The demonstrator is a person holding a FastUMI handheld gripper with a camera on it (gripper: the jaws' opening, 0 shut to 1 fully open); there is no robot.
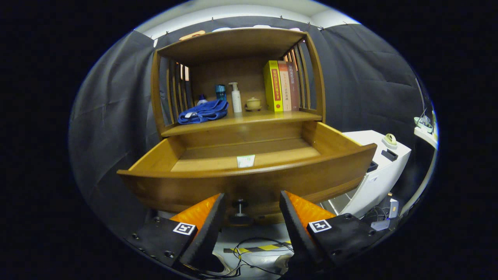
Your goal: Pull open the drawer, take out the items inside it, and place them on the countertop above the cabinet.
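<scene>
Just ahead of the claw (252,202) hangs the drawer (249,177), pulled well out of the wooden cabinet (237,50) so that its long front board runs crosswise to the fingers and its depth points straight back toward the cabinet. Its small dark knob (240,204) sits on the front face, in the gap between the two fingers; the fingers stand spread apart and neither one touches it, so the claw pinches nothing. Inside the drawer, flat on the floor near the front board, lies a small pale card (246,160); the front board cuts off its lower edge and what it is cannot be made out. The part of the drawer floor nearest the front is hidden behind that board.

Above the drawer, the bench (249,118) carries a crumpled blue cloth (203,112), a white pump bottle (236,97), a teal cup (220,91), a small yellowish lidded pot (253,103) and several books (281,85) standing upright at the right side. Another small bottle peeks from behind the cloth, mostly hidden. Beside the cabinet, to the right, stands a white appliance (379,171), partly covered by the drawer's corner. Loose cables (249,254) lie on the floor below the fingers
</scene>
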